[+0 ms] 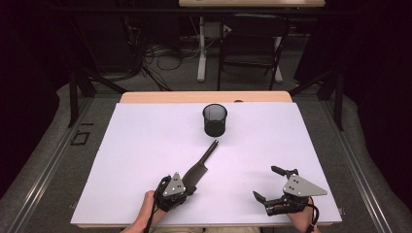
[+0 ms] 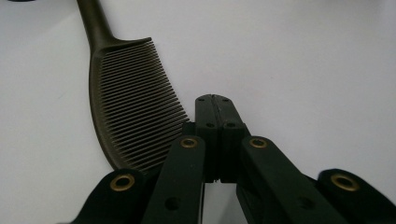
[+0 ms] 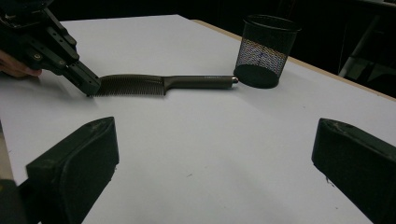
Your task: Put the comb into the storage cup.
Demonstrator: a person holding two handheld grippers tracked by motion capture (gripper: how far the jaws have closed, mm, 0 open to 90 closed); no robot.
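Tongs of the right hand [image 1: 270, 183] rest nearest, low on the white bench [image 1: 145, 145], jaws spread wide with nothing between them; parked well apart from the work, probably waiting until a second grip is needed; left tongs [image 1: 187, 187] sit at the near-left, jaws pressed together at the tip, visible in the left gripper view as two pads meeting with no gap [image 2: 215, 105]; nothing looks pinched between them; tip lies just beside the toothed end of the comb [image 1: 200, 165], touching or nearly so; whether it grips the edge I cannot tell; likely shut to nudge or pin the comb; comb lies flat, handle pointing away toward the mesh cup [image 1: 214, 119]; cup stands upright at the far middle, handle tip near its base, probably where the comb is meant to go.
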